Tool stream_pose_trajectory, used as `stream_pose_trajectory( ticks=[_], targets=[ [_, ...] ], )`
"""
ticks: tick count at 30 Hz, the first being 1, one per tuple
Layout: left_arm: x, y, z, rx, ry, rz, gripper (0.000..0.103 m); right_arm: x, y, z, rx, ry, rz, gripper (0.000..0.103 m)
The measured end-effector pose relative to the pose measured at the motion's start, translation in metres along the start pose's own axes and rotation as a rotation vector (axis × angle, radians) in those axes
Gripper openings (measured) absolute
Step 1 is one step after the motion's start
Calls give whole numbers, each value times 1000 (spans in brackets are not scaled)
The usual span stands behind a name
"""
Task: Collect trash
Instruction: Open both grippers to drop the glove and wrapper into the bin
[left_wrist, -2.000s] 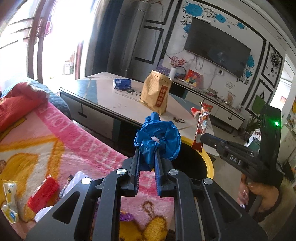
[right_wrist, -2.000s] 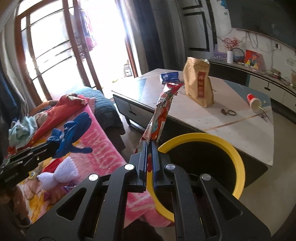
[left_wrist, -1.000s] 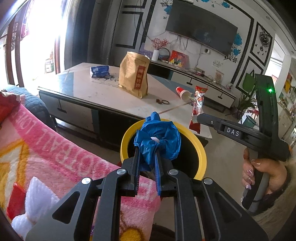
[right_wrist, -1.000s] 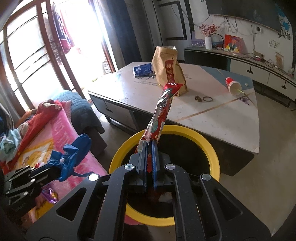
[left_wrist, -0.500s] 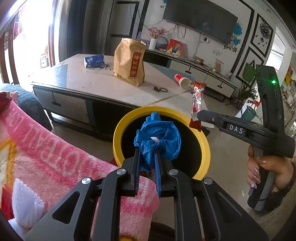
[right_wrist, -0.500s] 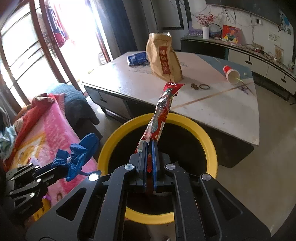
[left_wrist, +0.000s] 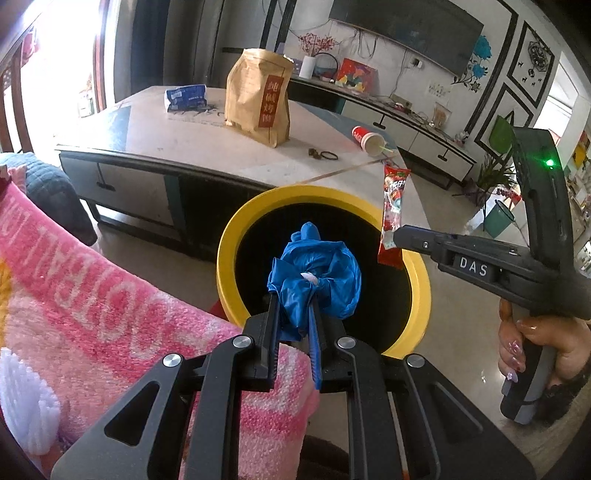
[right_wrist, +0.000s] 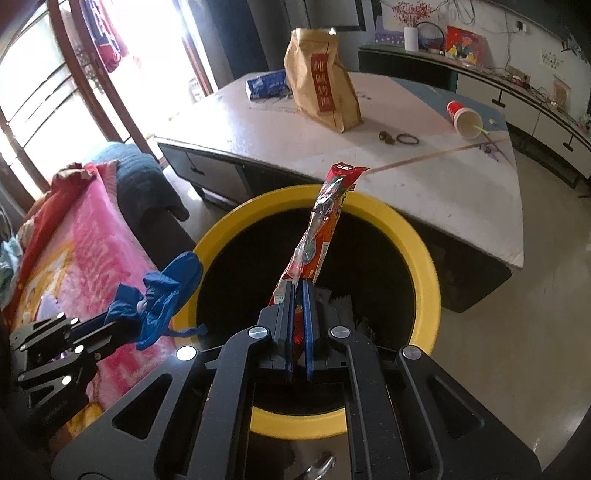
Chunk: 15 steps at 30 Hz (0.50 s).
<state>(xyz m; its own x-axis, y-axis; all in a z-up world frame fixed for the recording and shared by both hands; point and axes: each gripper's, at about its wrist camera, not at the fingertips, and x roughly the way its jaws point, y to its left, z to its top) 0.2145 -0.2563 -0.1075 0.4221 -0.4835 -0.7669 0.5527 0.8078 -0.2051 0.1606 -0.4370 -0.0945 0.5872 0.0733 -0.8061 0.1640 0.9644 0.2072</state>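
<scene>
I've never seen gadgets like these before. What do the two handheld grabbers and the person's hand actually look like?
Both are matte black plastic. The left gripper has angular arms with triangular cutouts, silver round screws and blue-edged finger pads. The right gripper is pistol-shaped, with white "DAS" lettering and a green light on its upright back. The hand gripping its grey handle has long decorated nails and a dark fuzzy sleeve.
</scene>
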Motion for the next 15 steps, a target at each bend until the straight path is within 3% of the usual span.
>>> stream_pose_trajectory(
  ticks=[8, 10, 12, 15],
  targets=[
    [17, -1, -1, -9, 39, -4, 13, 8, -2, -5, -6, 44, -6, 3],
    [17, -4, 1, 1, 27, -16, 20, 8, -2, -4, -3, 37, -19, 7],
    [13, -6, 3, 13, 4, -20, 43, 6, -2, -3, -5, 27, -27, 21],
    [8, -7, 5, 14, -20, -19, 53, 2, -2, -2, -1, 10, -36, 27]
  ],
)
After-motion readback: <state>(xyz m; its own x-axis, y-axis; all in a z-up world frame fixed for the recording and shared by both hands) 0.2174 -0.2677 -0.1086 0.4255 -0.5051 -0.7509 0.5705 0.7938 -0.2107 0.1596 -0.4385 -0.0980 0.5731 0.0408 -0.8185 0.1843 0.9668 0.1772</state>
